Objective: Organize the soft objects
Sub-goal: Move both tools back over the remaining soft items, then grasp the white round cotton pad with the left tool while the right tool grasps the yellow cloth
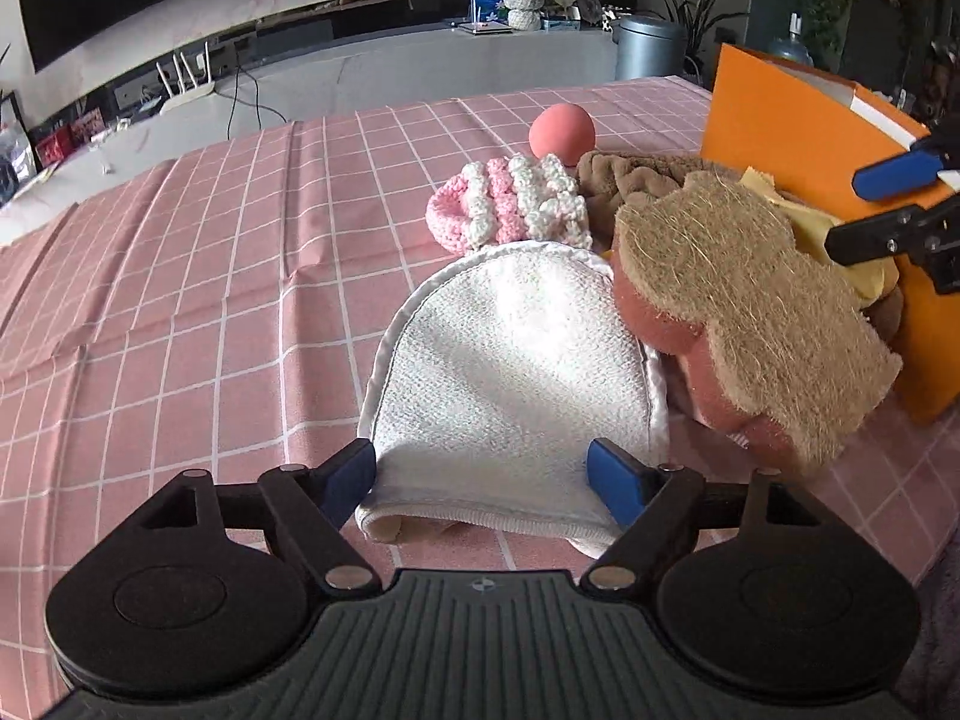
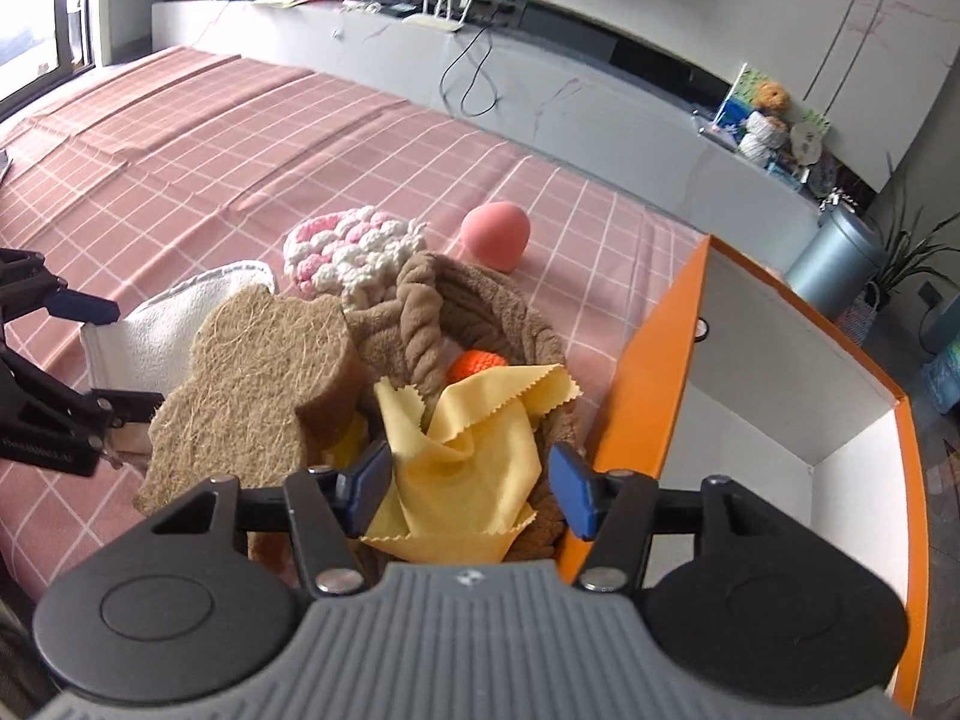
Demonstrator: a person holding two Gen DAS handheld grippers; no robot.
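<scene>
Both grippers lined up on the soft pile, nothing grabbed yet

Left gripper (image 1: 483, 483) fingers spread around the white mitt (image 1: 510, 372) on the desk (image 1: 180, 300); right gripper (image 2: 471, 489) fingers spread around the yellow cloth (image 2: 474, 450), probably headed for the orange box (image 2: 780, 390) just beside it.

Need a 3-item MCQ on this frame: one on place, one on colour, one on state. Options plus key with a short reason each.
1. Where is the pink ball?
A. Inside the orange box
B. On the checked tablecloth, beyond the crocheted piece
C. In the left gripper

2. What colour is the cloth in front of the right gripper?
A. Yellow
B. Green
C. White

3. How does the left gripper stand?
A. Shut on the fibre sponge
B. Open, straddling the white mitt
C. Shut on nothing

Key:
1 B: the ball rests on the tablecloth behind the crochet.
2 A: the pinked-edge cloth is yellow.
3 B: the blue fingertips sit apart at the mitt's two sides.
</scene>
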